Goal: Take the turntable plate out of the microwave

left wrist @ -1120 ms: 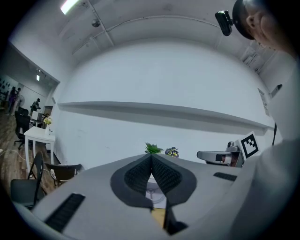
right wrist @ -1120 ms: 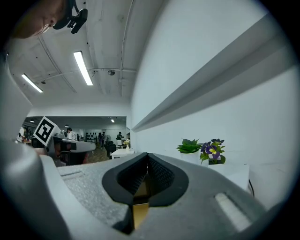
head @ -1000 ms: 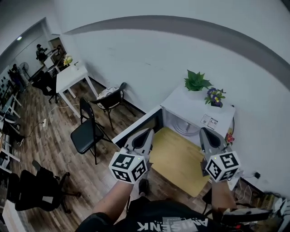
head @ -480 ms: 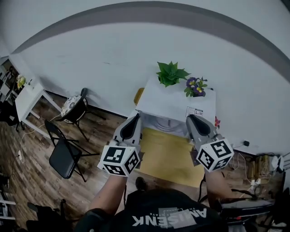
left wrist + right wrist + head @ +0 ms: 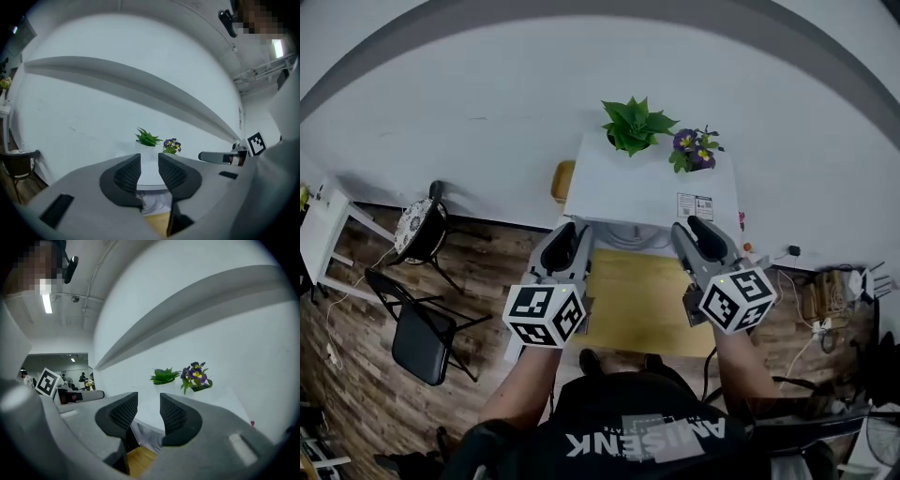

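Observation:
The white microwave stands at the back of a wooden table, its open front facing me. Inside, under its top edge, part of the clear glass turntable plate shows; it also appears low between the jaws as the plate and the plate. My left gripper and right gripper are held side by side just in front of the opening, pointing nearly level. The jaws of both are opening, with nothing between them and nothing touched.
A green plant and a pot of purple flowers sit on the microwave's top. Two black chairs stand on the wooden floor at the left. Cables and plugs lie at the right by the wall.
The view has swung from the room onto the microwave. Both grippers have come closer to its front and lie more level.

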